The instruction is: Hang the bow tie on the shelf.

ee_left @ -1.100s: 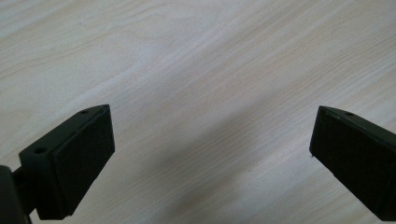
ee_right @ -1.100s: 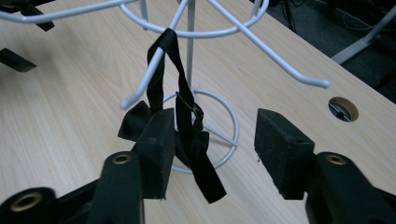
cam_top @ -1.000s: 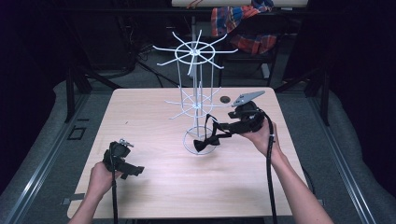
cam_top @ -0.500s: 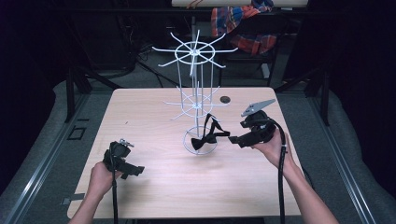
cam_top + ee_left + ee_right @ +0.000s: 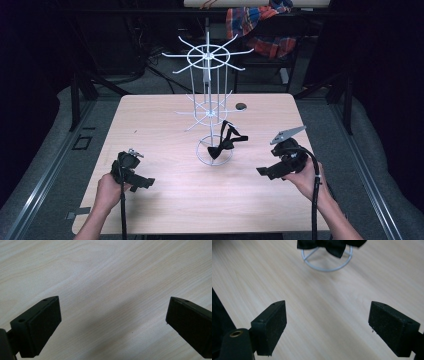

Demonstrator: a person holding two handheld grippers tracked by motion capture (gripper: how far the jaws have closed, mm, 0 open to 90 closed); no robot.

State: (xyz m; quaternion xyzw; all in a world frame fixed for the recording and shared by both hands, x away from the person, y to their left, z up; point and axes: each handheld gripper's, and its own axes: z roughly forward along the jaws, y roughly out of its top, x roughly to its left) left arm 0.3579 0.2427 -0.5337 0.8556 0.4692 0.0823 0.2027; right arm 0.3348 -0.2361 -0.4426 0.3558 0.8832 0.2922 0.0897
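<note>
Light wood-grain table is seen from above, set in a dark room with grey flooring around it. Nearest the camera, two forearms enter from the bottom edge. The left hand is placed at the near-left part of the table and holds the left gripper; in the left gripper view its two black jaws are held wide apart with bare wood between them, and nothing is gripped. The right hand is placed at the near-right part and holds the right gripper, with a grey three-cornered plate on top and a black cable trailing back along the forearm. In the right gripper view its jaws are likewise spread wide and empty, aimed at the ring base of the stand.

Past the grippers, near the table centre, a white wire display stand is seen upright on its ring base. A black bow tie is seen draped at the base, its strap running up toward the lower tier of arms; both grippers are well apart from it. Further back, a small dark round object lies on the table. Beyond the far edge, a plaid cloth is seen over dark furniture.
</note>
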